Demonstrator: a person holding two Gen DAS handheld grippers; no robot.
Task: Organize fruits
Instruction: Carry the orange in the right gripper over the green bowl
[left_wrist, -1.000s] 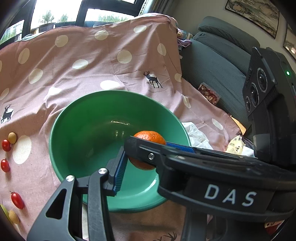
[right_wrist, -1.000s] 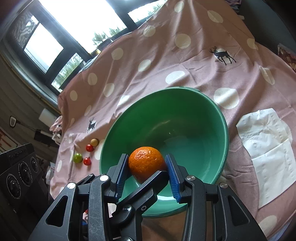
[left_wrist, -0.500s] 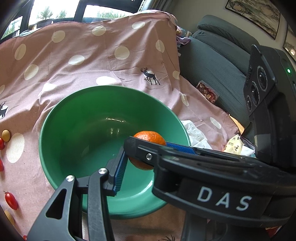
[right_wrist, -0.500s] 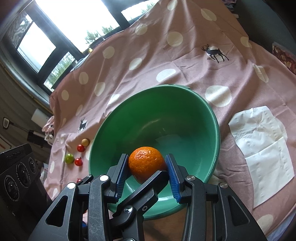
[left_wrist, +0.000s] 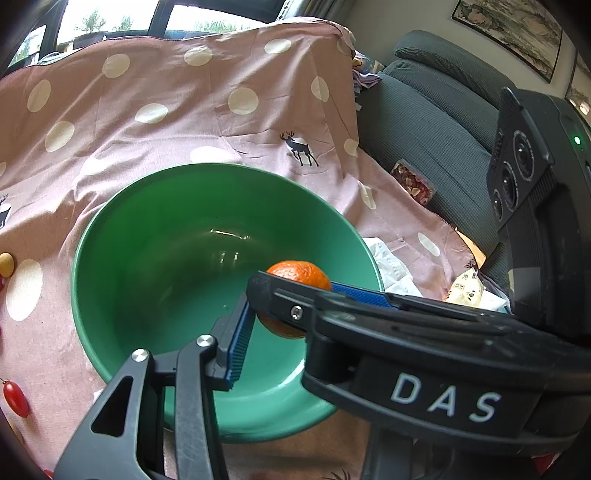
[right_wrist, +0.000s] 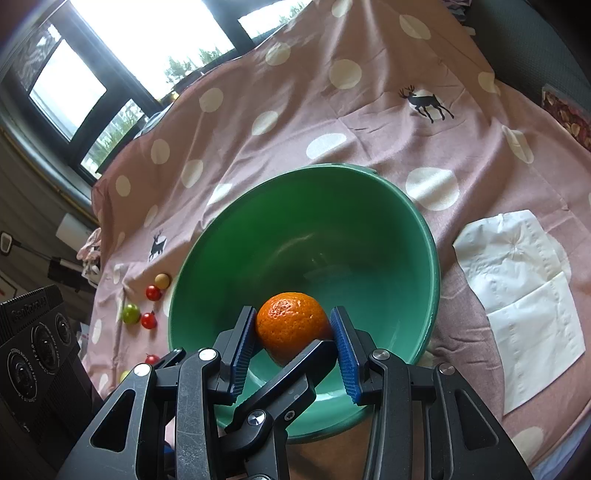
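Your right gripper (right_wrist: 293, 338) has its jaws clamped on the orange (right_wrist: 291, 325), held just inside the near rim of the green bowl (right_wrist: 417, 221), above the floor of it. Lower it close to the bottom before you part the jaws, so it settles and does not roll or bounce. Your left gripper (left_wrist: 280, 325) crosses under the right one; its jaws look apart and hold nothing, though one is hidden. Keep it clear. The small tomatoes (right_wrist: 149, 306) lie on the cloth (right_wrist: 295, 92) beside the bowl, not yet gathered.
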